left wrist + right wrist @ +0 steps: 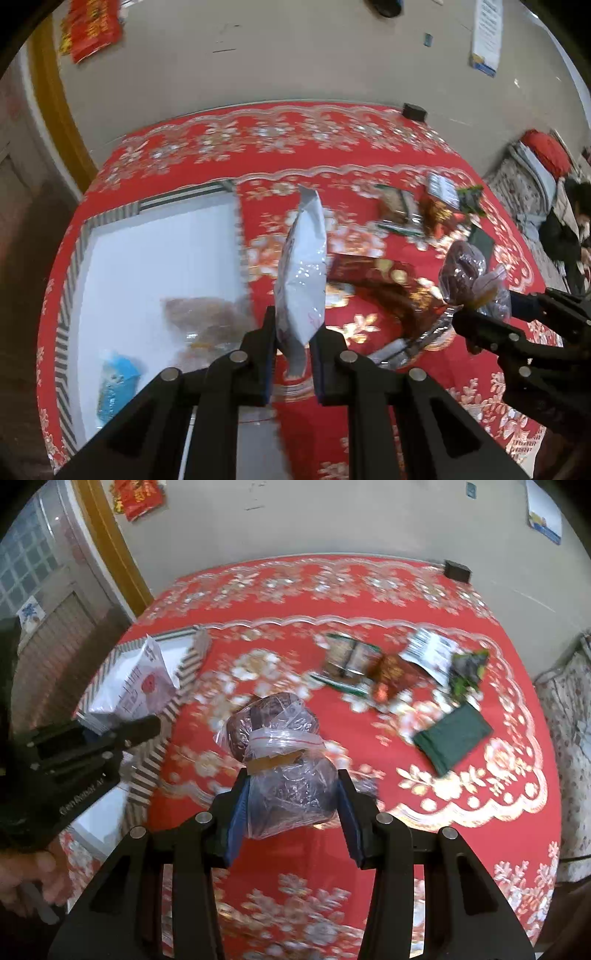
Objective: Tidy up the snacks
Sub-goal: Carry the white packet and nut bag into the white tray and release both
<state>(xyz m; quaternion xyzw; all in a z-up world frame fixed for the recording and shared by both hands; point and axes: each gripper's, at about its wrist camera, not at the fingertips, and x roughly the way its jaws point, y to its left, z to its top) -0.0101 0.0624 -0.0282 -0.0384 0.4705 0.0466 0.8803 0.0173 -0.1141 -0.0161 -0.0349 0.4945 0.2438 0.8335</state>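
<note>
My left gripper [293, 328] is shut on the lower end of a white snack pouch [302, 269], which stands up edge-on above the red tablecloth beside the striped-rim white box [159, 258]. In the right wrist view that pouch [138, 690] shows at the left, over the box [188, 664], with the left gripper [122, 731] under it. My right gripper [291, 794] is shut on a clear zip bag of dark brown snacks [280, 746], lifted off the cloth. In the left wrist view the zip bag [469, 273] hangs at the right, in the right gripper [480, 317].
The box holds a brown snack bag [203, 317] and a blue packet [118, 384]. A red-gold packet [373, 273] lies mid-table. Several packets [391, 664] and a dark green pouch [452, 738] lie at the far right. A black block [457, 570] sits by the wall. A hand [26, 878] holds the left gripper.
</note>
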